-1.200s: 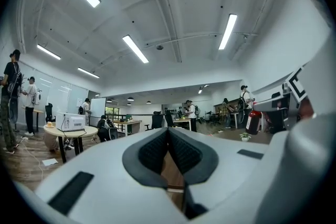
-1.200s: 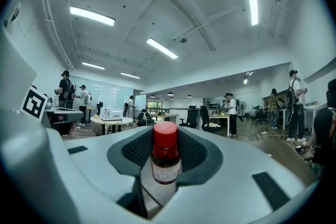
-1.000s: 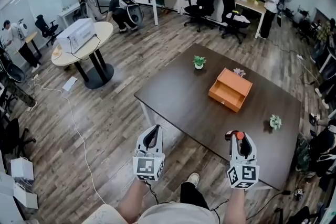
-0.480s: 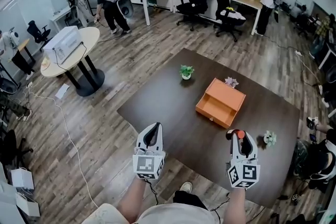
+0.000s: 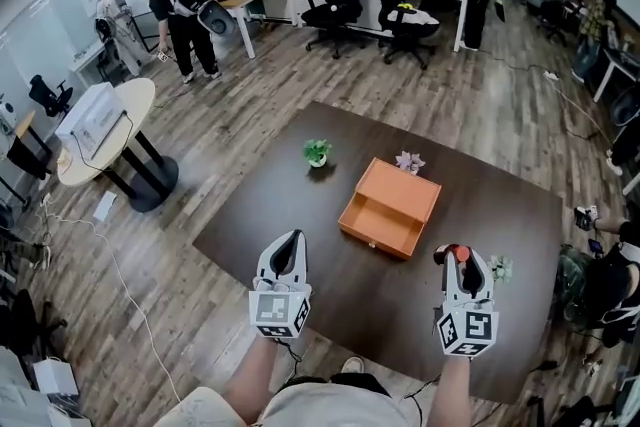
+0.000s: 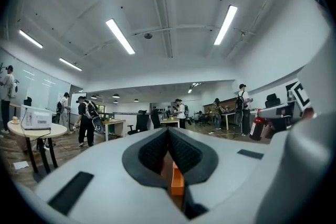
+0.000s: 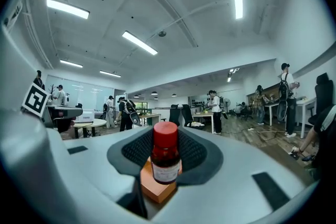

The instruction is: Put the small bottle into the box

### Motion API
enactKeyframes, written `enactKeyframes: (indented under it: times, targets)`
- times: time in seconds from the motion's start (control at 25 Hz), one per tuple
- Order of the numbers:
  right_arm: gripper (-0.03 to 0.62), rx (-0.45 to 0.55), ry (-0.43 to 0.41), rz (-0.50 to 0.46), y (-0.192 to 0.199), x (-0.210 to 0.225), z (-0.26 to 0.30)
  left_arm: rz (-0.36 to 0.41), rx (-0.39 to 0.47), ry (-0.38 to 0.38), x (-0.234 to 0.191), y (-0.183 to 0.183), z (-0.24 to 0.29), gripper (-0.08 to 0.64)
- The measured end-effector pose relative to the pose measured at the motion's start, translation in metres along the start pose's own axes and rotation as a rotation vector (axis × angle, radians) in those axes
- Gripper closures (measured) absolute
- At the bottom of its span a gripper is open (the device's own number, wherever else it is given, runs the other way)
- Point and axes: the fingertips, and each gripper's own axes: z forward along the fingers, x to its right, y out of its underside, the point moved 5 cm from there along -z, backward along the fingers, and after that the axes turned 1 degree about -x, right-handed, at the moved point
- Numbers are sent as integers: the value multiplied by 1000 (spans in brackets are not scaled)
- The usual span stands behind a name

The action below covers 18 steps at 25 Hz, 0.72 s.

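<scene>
My right gripper [image 5: 455,256], the nearer one, pinches the small bottle [image 7: 166,161] upright in its jaws, the box [image 5: 398,195] lying ahead-left on the worktop [image 5: 270,205]; the left gripper [image 5: 290,251] has its jaws pressed together, empty.

**Bare tabletop before the box, plants around it**

A bare stretch of dark brown wooden table [image 5: 280,205] is left in front of the open orange rectangular box [image 5: 390,208]. Its far edge is crowded by a small pale potted succulent [image 5: 408,161]. A small green potted plant [image 5: 317,152] is set apart to its left, and a pale-green potted sprig [image 5: 498,267] is placed near its right front corner.
</scene>
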Motion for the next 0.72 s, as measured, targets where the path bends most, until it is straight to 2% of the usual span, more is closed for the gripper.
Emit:
enactKeyframes:
  times: [0.28,0.6,0.72]
  targets:
    - [456,18,42,10,0,23,18,15,6,48,12,-4,40,557]
    - [456,36,111,-10,-2,22,49,-6,32,120,-1,4,95,557]
    - [456,43,148,-42,-10,20,60,22,46,157,-5,4,117,557]
